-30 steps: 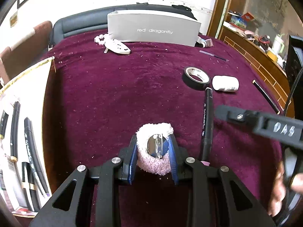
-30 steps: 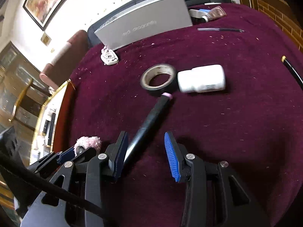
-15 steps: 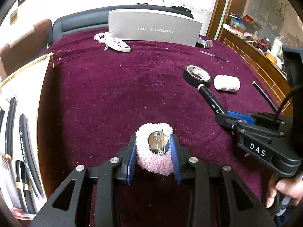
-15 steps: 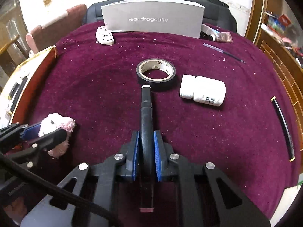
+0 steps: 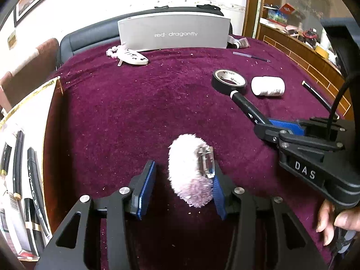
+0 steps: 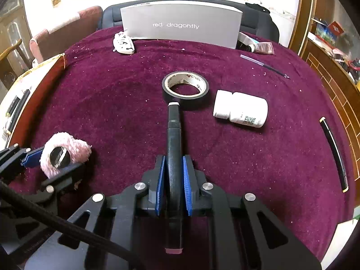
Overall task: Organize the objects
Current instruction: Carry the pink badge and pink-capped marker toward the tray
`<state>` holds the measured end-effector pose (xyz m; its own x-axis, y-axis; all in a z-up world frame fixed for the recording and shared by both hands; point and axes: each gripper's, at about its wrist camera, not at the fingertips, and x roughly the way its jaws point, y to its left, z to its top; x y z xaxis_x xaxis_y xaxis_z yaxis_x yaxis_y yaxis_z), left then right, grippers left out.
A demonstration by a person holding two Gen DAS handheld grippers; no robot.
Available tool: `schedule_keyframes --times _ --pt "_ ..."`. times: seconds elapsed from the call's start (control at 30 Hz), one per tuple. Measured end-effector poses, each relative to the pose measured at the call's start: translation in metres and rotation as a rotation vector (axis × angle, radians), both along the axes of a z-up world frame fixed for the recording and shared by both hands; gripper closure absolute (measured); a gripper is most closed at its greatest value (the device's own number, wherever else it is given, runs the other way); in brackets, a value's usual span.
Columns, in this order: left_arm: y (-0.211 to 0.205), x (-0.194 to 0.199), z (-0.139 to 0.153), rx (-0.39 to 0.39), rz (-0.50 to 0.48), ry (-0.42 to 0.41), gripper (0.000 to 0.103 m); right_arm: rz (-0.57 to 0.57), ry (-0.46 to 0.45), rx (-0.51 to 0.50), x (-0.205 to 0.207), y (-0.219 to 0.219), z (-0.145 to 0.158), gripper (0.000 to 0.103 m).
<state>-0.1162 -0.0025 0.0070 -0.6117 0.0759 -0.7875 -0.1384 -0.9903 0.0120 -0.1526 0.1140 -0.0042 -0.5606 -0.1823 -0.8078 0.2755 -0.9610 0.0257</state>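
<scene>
Left gripper (image 5: 180, 184) spread wide, a pink fluffy clip (image 5: 191, 171) leaning on its right pad, resting on the maroon cloth (image 6: 247, 157). Right gripper (image 6: 172, 177) clamped tight on a black marker (image 6: 173, 135) whose tip touches a tape roll (image 6: 185, 90)

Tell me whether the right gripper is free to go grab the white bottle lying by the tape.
Probably not yet: the right gripper is shut on the black marker. The path to the white bottle looks open.

right gripper (image 6: 172, 175) clamping black marker (image 6: 174, 135), tape roll (image 6: 185, 90) ahead
</scene>
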Motion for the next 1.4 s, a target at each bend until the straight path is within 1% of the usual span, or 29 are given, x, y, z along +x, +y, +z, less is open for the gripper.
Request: schedule_keyframes --times 0.07,0.1,0.27,0.33,0.37,0.47,0.6,0.67,0.8,0.93,1.4 --pt "0.002 0.000 0.000 -0.013 -0.002 0.000 0.060 0.004 -0.001 0.004 0.001 -0.001 0.000 0.090" --pt "0.002 0.000 0.000 -0.013 -0.001 0.000 0.059 0.007 0.000 0.013 0.000 -0.002 0.000 0.090" --pt "0.000 0.000 0.000 -0.004 -0.002 0.000 0.060 -0.004 0.016 -0.006 0.001 0.001 0.000 0.090" --pt "-0.003 0.002 0.002 0.013 0.007 0.010 0.077 -0.010 0.018 0.006 0.000 0.001 0.000 0.091" --pt "-0.004 0.003 0.003 0.036 -0.004 0.012 0.081 -0.010 0.021 0.014 0.001 0.000 0.001 0.091" --pt "-0.005 0.003 0.004 0.046 -0.008 0.016 0.081 -0.019 0.028 -0.027 0.003 0.004 0.006 0.091" --pt "-0.009 0.005 0.011 0.076 -0.004 0.039 0.082 -0.001 0.093 -0.131 0.010 0.009 0.024 0.091" --pt "-0.012 0.006 0.014 0.097 0.010 0.058 0.082 0.013 0.107 -0.158 0.013 0.008 0.029 0.091" --pt "-0.017 0.005 0.019 0.130 0.026 0.072 0.082 0.034 0.096 -0.183 0.013 0.005 0.029 0.091" --pt "-0.018 0.004 0.021 0.150 0.021 0.077 0.082 0.032 0.075 -0.204 0.011 0.006 0.025 0.091" --pt "-0.017 0.005 0.019 0.140 0.018 0.075 0.082 0.043 0.054 -0.205 0.012 0.003 0.021 0.091"
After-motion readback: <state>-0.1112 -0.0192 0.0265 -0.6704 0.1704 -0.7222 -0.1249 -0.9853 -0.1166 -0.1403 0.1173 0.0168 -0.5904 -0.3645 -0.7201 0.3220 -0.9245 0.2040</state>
